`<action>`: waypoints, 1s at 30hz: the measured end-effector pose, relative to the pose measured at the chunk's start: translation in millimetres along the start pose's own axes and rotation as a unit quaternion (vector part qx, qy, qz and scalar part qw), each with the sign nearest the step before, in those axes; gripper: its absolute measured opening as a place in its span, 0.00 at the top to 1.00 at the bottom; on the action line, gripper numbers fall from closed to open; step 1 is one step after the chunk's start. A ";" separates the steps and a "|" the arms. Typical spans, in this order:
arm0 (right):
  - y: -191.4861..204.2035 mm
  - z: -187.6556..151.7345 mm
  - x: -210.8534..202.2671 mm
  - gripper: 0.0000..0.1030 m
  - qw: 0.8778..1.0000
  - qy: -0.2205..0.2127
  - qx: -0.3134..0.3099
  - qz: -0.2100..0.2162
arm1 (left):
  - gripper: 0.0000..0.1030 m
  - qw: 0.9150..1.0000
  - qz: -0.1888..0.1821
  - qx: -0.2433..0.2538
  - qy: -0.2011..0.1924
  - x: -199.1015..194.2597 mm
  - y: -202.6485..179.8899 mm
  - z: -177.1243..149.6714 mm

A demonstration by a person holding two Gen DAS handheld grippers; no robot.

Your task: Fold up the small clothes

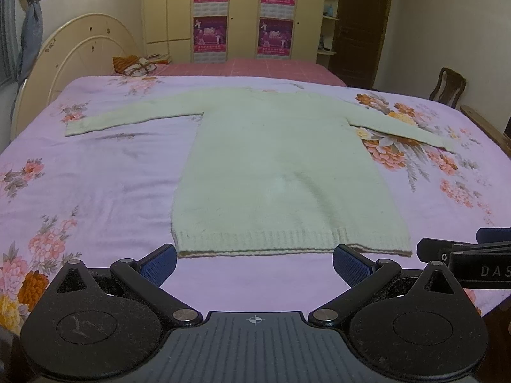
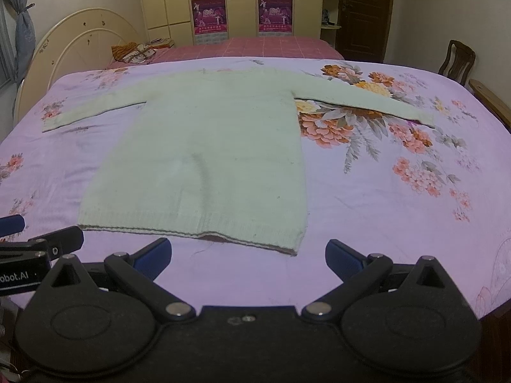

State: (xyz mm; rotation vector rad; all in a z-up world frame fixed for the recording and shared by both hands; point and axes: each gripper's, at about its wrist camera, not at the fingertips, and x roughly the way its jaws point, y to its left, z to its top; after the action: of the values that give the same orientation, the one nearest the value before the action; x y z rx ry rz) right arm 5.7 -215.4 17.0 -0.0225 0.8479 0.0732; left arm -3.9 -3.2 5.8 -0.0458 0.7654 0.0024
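Observation:
A pale green knitted sweater [image 1: 274,166] [image 2: 204,159] lies flat on a lilac floral bedsheet [image 1: 95,191] [image 2: 383,223], both sleeves spread out sideways and the ribbed hem nearest me. My left gripper [image 1: 255,263] stands open just short of the hem, its blue pads [image 1: 159,263] holding nothing. My right gripper [image 2: 248,257] is open too, hovering before the hem's right corner with nothing between its fingers. Each gripper shows at the edge of the other's view: the right one [image 1: 472,255], the left one [image 2: 35,249].
A cream headboard [image 1: 73,54] stands at the left. Behind is a second bed with a pink cover [image 1: 255,67] and a patterned pillow [image 1: 137,65]. Wardrobes with posters [image 1: 242,12] line the back wall. A wooden chair [image 1: 447,87] and dark door [image 1: 364,22] are at right.

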 end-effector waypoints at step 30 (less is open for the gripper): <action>0.4 3.5 1.9 0.01 1.000 0.002 -0.001 -0.001 | 0.00 1.000 0.000 0.002 0.000 4.8 -1.9 2.5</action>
State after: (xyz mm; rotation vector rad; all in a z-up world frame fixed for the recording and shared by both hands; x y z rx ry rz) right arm 9.5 -214.7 18.0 -0.0260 0.8526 0.0723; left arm 1.3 -5.1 4.3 -0.0426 0.7646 0.0006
